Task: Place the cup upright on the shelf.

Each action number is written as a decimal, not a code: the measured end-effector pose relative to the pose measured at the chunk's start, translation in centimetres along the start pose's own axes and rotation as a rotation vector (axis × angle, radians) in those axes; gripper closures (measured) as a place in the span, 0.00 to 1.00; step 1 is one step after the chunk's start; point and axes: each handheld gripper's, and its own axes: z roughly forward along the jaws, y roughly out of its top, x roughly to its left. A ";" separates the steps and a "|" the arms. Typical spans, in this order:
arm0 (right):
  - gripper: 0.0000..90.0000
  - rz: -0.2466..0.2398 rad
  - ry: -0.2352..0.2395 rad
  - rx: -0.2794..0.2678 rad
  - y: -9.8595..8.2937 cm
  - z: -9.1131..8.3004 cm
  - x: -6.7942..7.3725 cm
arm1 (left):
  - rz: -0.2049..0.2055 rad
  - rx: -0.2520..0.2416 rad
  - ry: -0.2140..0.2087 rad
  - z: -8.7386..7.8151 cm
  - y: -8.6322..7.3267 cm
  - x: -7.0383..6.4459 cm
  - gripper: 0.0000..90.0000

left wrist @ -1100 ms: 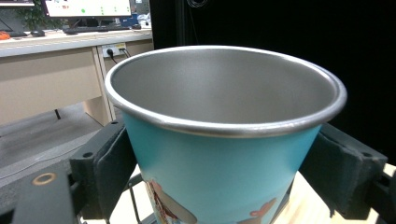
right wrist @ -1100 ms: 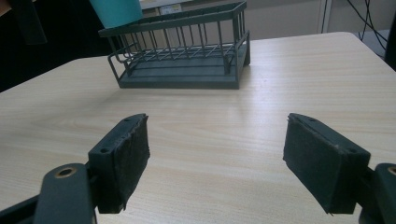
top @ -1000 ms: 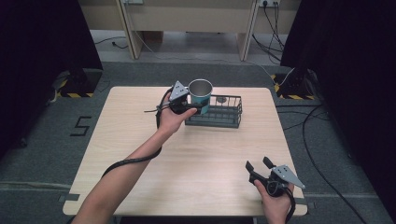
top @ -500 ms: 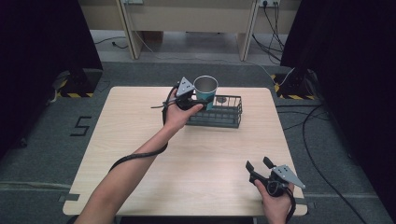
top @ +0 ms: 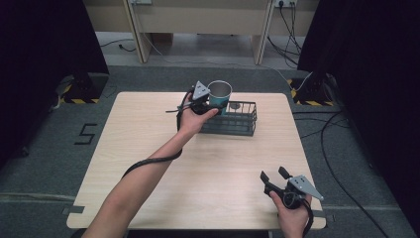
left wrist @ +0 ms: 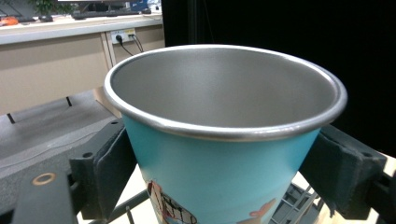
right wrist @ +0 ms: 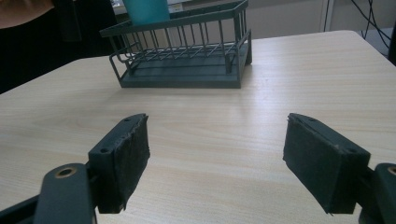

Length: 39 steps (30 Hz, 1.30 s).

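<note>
One table (top: 148,148), one wire rack (top: 237,124), one cup (top: 219,93), two grippers: left (top: 208,101), right (top: 273,174).

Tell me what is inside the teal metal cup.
The teal metal cup, clamped in the left gripper, shows bare steel inner walls. Its rim hides the bottom, so contents there cannot be ruled out.

Pale wood-grain counter (top: 148,148) on grey carpeted floor (top: 54,148). Black curtains (top: 44,44) at far left and far right, dark throughout. Beige panelled furniture (top: 198,20) along the back, with wall sockets (left wrist: 122,35) and black cables (top: 292,29) trailing down to the floor. Yellow-and-black striped stand bases (top: 79,100) beside both far corners of the counter. Black tape mark shaped like a 5 (top: 85,134) on the carpet, left. Even, soft lighting.
</note>
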 end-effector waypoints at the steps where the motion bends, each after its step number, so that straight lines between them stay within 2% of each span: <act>1: 0.26 -0.002 0.000 0.001 0.0 0.0 0.0 | -0.001 0.005 0.003 0.1 -0.1 0.0 0.16; 7: 0.26 0.000 0.002 0.004 0.0 0.0 0.0 | -0.011 0.034 0.011 0.8 -0.7 0.0 0.16; 13: 0.26 0.000 0.003 0.007 -0.1 0.0 0.0 | -0.014 0.083 0.013 1.2 -1.4 -0.2 0.16; 31: 0.25 -0.008 0.003 0.013 -0.1 0.0 0.1 | -0.028 0.132 0.006 1.9 -2.6 -0.3 0.16; 35: 0.25 -0.010 0.005 0.015 -0.1 0.1 0.1 | -0.023 0.163 0.000 1.8 -3.0 -0.3 0.15; 39: 0.25 -0.016 0.007 0.017 -0.1 0.2 0.1 | -0.017 0.154 0.001 1.5 -3.2 -0.3 0.16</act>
